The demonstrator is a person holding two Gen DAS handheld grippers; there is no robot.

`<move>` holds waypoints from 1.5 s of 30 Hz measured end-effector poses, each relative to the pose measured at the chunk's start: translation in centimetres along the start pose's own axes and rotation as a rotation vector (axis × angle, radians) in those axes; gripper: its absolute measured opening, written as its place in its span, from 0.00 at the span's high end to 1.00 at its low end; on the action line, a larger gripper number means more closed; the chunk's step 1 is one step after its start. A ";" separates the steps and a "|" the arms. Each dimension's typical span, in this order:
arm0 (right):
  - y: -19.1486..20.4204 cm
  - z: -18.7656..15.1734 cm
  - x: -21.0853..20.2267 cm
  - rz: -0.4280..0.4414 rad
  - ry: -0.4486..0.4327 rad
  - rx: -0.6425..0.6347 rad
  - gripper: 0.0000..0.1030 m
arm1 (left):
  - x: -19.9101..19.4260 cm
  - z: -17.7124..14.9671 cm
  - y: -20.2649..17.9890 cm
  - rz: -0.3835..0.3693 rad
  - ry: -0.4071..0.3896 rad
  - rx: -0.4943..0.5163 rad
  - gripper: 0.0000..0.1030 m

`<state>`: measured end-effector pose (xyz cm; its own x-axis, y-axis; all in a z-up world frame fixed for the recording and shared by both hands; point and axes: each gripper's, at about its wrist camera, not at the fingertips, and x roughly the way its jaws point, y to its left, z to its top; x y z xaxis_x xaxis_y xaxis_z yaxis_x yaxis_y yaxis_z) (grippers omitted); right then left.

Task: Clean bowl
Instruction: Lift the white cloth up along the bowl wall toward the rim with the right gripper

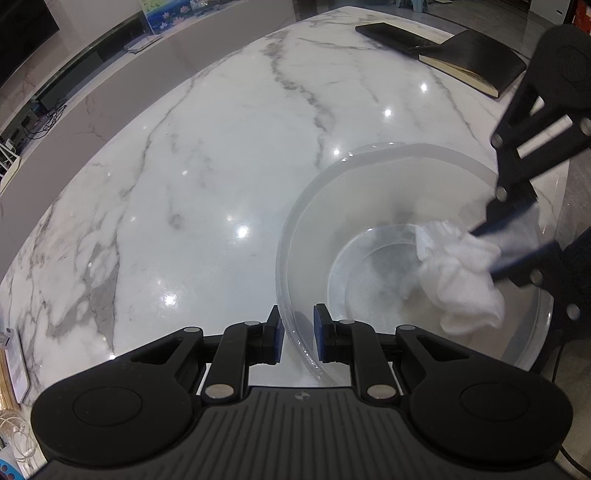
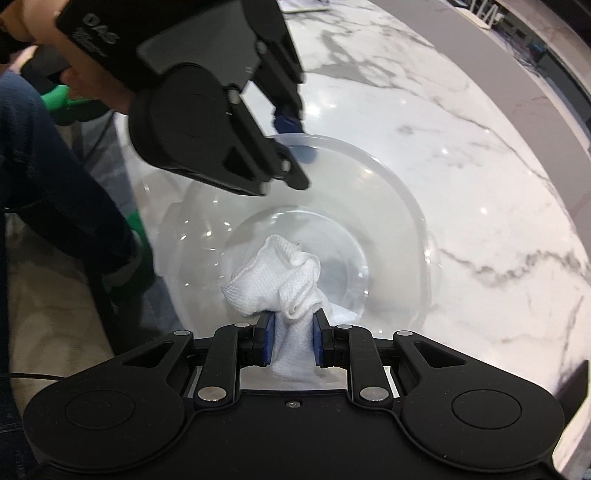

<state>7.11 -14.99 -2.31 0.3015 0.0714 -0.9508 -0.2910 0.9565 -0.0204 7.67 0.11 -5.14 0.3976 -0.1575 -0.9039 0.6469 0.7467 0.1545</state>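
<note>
A clear plastic bowl (image 1: 306, 206) (image 2: 406, 192) stands on the white marble table. My left gripper (image 1: 298, 332) is shut on the bowl's near rim, one pad inside the wall and one outside; it also shows in the right wrist view (image 2: 295, 136). My right gripper (image 2: 293, 338) is shut on a crumpled white cloth (image 2: 277, 280) and presses it against the bowl's inner floor. In the left wrist view the right gripper (image 1: 484, 251) reaches in from the right with the cloth (image 1: 458, 273).
A black notebook (image 1: 476, 62) and a black tablet (image 1: 399, 33) lie at the table's far right. A phone (image 1: 14, 362) lies at the left edge. The person's arm and green sleeve (image 2: 74, 107) are left of the bowl.
</note>
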 end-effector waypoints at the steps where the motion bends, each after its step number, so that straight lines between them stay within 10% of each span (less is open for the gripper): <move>1: -0.4 -0.2 -0.1 -0.011 0.001 0.003 0.82 | 0.0 0.0 0.0 -0.001 0.000 0.000 0.85; 14: -3.4 -0.2 0.6 -0.163 -0.079 0.135 0.82 | 0.1 0.0 -0.1 0.000 -0.003 0.013 0.85; 45: -4.0 2.2 -0.7 -0.043 -0.403 0.156 0.83 | 0.0 -0.2 -0.2 0.004 -0.014 0.022 0.85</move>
<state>10.05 -18.25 -0.93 0.6494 0.1060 -0.7530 -0.1396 0.9900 0.0190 7.35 0.09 -5.26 0.4091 -0.1635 -0.8977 0.6591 0.7333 0.1668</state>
